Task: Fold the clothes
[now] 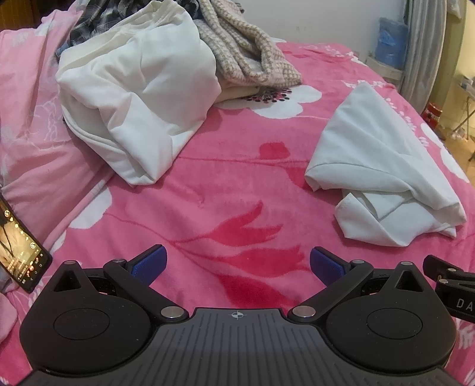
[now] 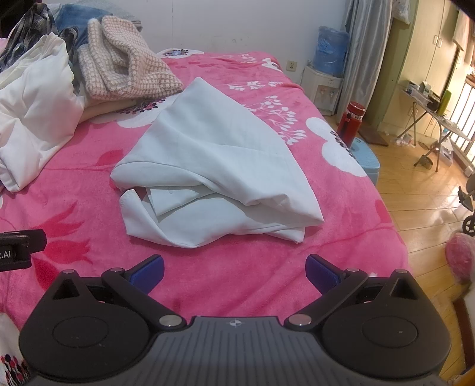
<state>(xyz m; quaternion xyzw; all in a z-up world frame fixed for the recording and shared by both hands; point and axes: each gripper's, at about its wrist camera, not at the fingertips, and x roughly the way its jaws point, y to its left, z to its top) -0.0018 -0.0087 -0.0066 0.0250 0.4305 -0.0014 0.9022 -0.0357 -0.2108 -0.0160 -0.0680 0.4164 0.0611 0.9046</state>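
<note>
A loosely folded white garment (image 2: 213,166) lies on the pink floral bed cover (image 2: 237,282); it also shows at the right of the left wrist view (image 1: 383,166). A crumpled white garment (image 1: 133,98) lies at the back left, also in the right wrist view (image 2: 32,110). A pink-and-cream houndstooth garment (image 2: 124,71) lies behind it, also in the left wrist view (image 1: 252,56). My left gripper (image 1: 237,264) is open and empty above bare cover. My right gripper (image 2: 234,270) is open and empty, short of the folded garment's near edge.
A plaid shirt (image 1: 89,23) and blue jeans (image 2: 77,17) lie in the back pile. A phone (image 1: 20,252) lies at the left on a pink pillow (image 1: 35,142). The bed's right edge drops to a wooden floor (image 2: 421,193) with a red bottle (image 2: 350,121) and a water dispenser (image 2: 326,68).
</note>
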